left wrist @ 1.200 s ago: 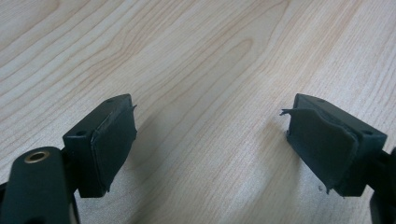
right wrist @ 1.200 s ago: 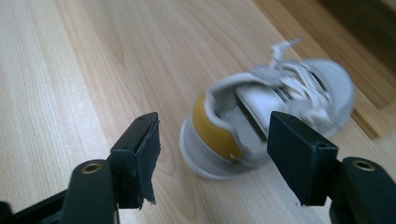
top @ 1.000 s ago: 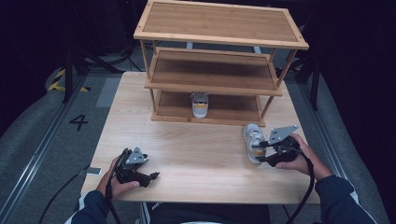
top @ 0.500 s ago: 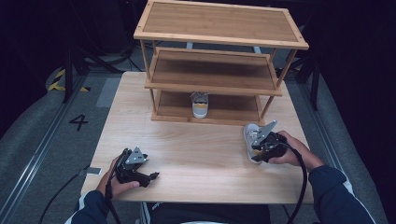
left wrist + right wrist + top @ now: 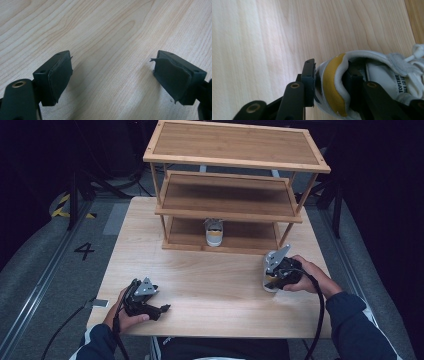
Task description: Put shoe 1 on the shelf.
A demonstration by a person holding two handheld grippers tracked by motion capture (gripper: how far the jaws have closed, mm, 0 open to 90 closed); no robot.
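Sneaker (image 5: 372,82) heel collar is pinched in the right tool (image 5: 329,82), whose jaws have just been closing, one outside, one inside, on the desk (image 5: 200,275) near the rack (image 5: 235,210). Lift straight, keeping it level toward its mate (image 5: 214,232) on the bottom shelf. Left tool (image 5: 112,77) rests wide, holding nothing.

So the right gripper (image 5: 272,279) is down on the wooden table (image 5: 210,285), fingers clamped onto the heel end of a white sneaker (image 5: 270,270) that pokes out just past them toward the bamboo shelf rack (image 5: 235,195). A second sneaker (image 5: 214,232) sits on the rack's bottom shelf, well beyond those fingers and off to their left. The left gripper (image 5: 161,309) rests near the front edge, fingers pointing right, nothing near them but bare wood.
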